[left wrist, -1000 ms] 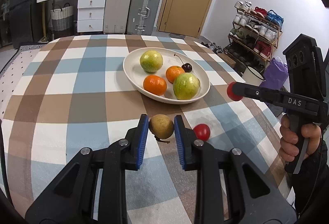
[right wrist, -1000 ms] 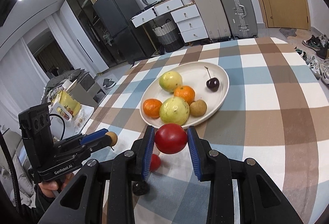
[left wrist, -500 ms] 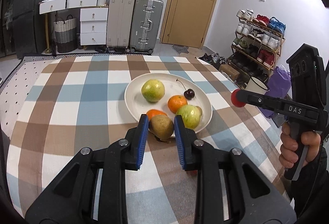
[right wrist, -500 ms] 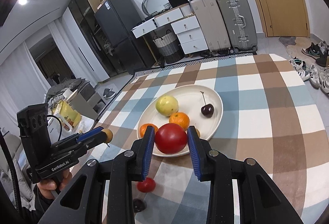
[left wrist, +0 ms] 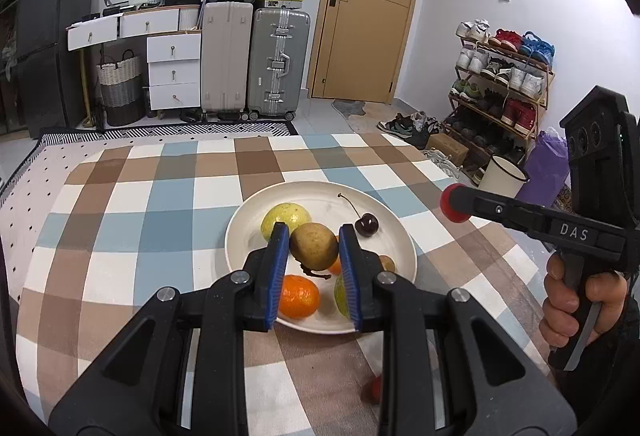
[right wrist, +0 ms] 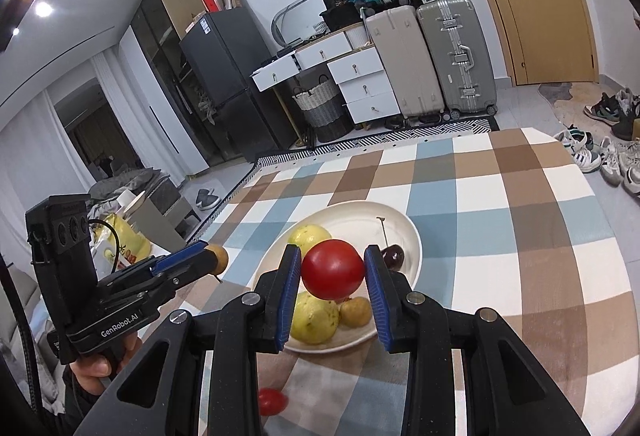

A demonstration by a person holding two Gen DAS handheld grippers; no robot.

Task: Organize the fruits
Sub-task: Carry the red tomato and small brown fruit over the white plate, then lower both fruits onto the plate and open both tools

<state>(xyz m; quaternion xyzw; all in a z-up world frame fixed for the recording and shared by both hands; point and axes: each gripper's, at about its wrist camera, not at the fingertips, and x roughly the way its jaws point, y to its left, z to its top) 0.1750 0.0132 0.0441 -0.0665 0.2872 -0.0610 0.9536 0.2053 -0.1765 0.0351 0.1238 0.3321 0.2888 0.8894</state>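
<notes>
1. The left gripper (left wrist: 314, 248) is squeezing a small brown fruit (left wrist: 314, 246) between its two blue pads (left wrist: 278, 268). The pads are pressing on both sides of it.
2. The brown fruit is hanging in the air over the white plate (left wrist: 244, 232), and a little dark stem is sticking out under it.
3. The right gripper (right wrist: 332, 276) is squeezing a round red fruit (right wrist: 332, 270) between its blue pads (right wrist: 289, 288). It is closed tight on the fruit.
4. The red fruit is also hanging above the white plate, near the side closest to the camera.
5. The plate is sitting on a table with a checked cloth (left wrist: 132, 220) in blue, brown and white.
6. Inside the plate, a dark cherry (left wrist: 367, 225) with a long stem is lying by itself toward the right.
7. A yellow-green fruit (left wrist: 286, 218) is sitting near the back of the plate.
8. An orange (left wrist: 298, 296) is sitting near the front edge, and part of a second green fruit (right wrist: 314, 320) is showing beside it.
9. Another little brown fruit (right wrist: 354, 312) is resting in the plate, touching the green one.
10. One small red fruit (right wrist: 272, 400) is lying on the cloth, outside the plate and close to the person.
11. A hand (left wrist: 576, 310) is holding the right gripper's handle at the right side of the left view.
</notes>
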